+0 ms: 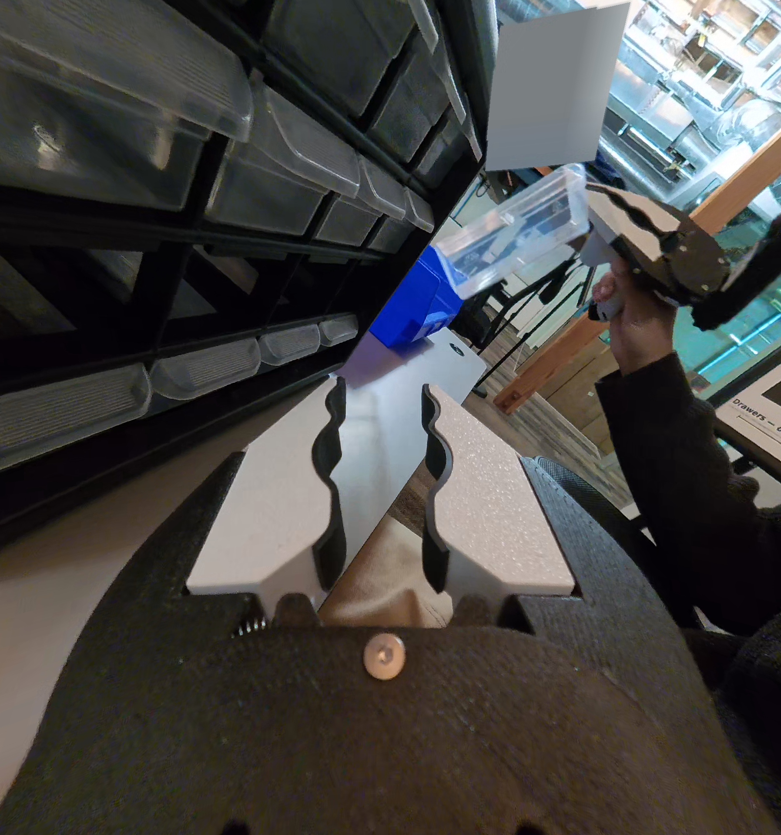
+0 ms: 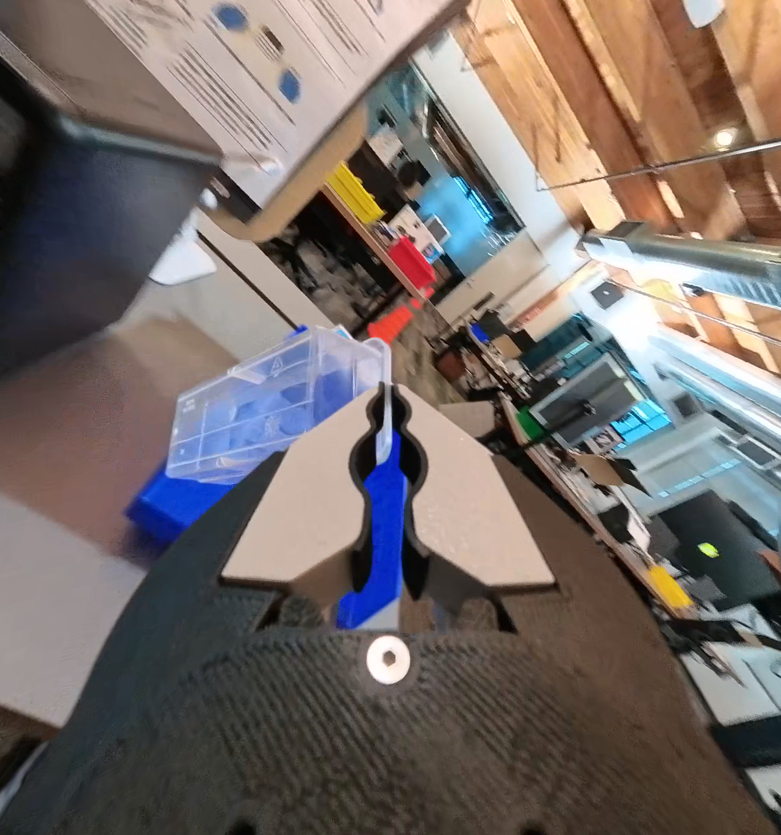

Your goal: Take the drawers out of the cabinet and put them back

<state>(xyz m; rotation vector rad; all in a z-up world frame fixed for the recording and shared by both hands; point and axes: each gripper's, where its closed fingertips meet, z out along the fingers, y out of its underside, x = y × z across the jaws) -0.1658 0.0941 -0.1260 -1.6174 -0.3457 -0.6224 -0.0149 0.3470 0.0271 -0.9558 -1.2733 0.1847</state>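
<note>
R fingers [image 2: 386, 397] pinch the clear drawer [image 2: 280, 406] by its front lip, carrying it well clear of the cabinet [image 1: 198, 203]; L fingers [image 1: 381, 393] open, empty, parked by cabinet's base, free for the next pull.

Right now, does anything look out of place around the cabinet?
Yes. One clear drawer is out of the cabinet, held tilted in mid-air by the right gripper, pinched only at its front lip. A row of cabinet slots stands empty. The left gripper is open, holding nothing.
</note>
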